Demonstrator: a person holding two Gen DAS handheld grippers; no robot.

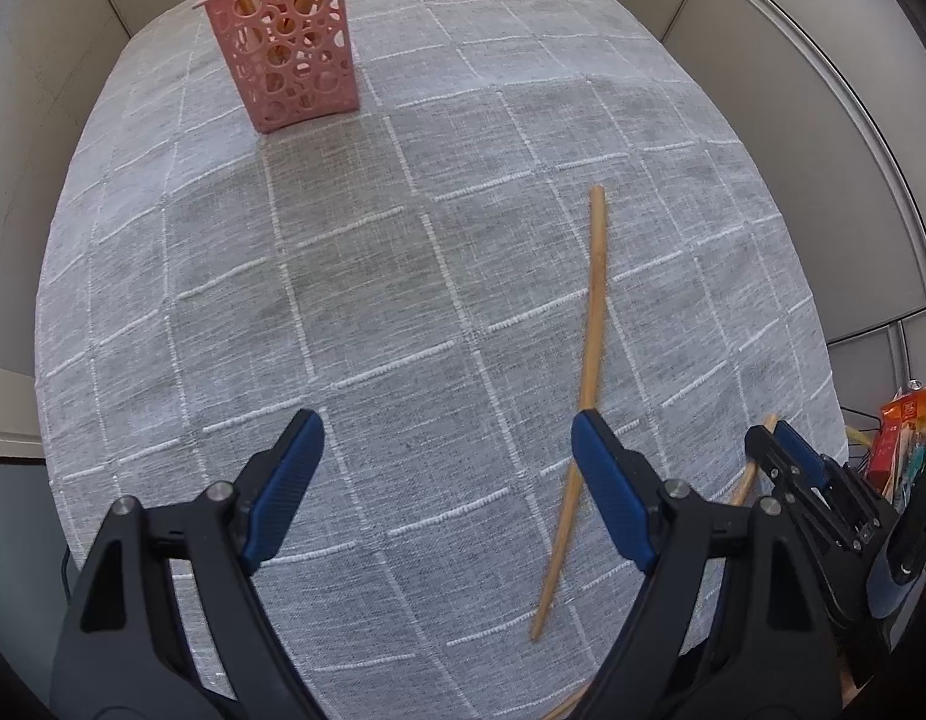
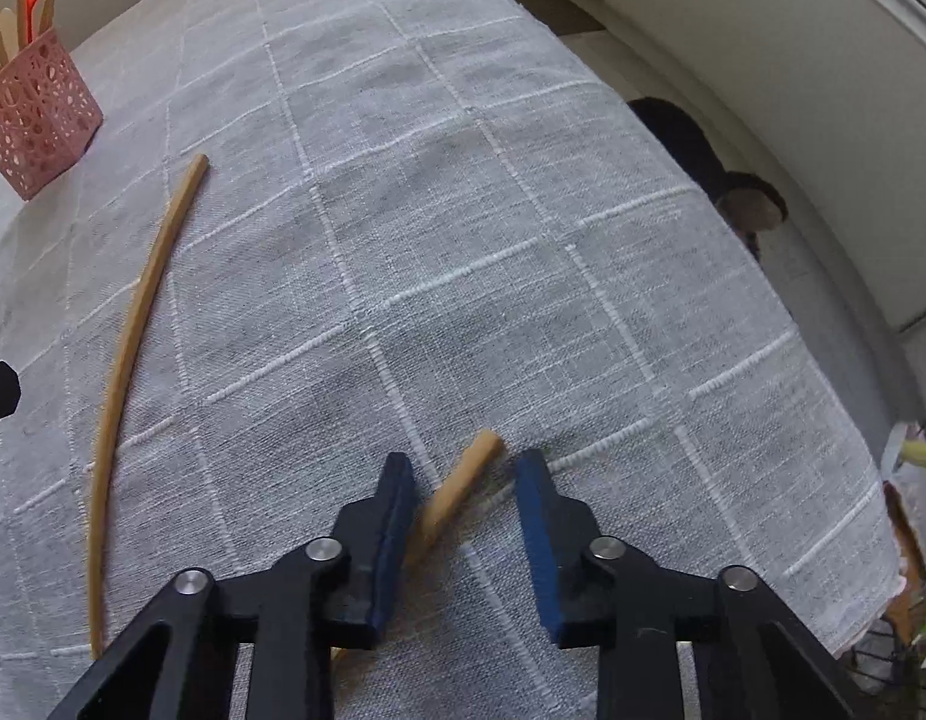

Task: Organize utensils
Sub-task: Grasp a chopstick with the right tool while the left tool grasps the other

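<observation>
While one pale wooden chopstick [image 1: 595, 324] lies long and slim across the grey checked desk [image 1: 403, 252] at centre right, a second chopstick [image 2: 457, 495] sits low in the right wrist view between the right gripper [image 2: 466, 483] fingers, narrowed but not visibly clamping it; the left gripper [image 1: 442, 450] gapes wide, empty; a pink perforated holder [image 1: 292, 48] of utensils stands upper left.

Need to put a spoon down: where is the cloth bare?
Bare: the wide cloth between the holder and the left gripper, left of the lying chopstick. Also bare is the stretch beyond the right gripper, out to the cloth's right edge. Crowded: at the right gripper, where the second chopstick lies between its fingers.
</observation>
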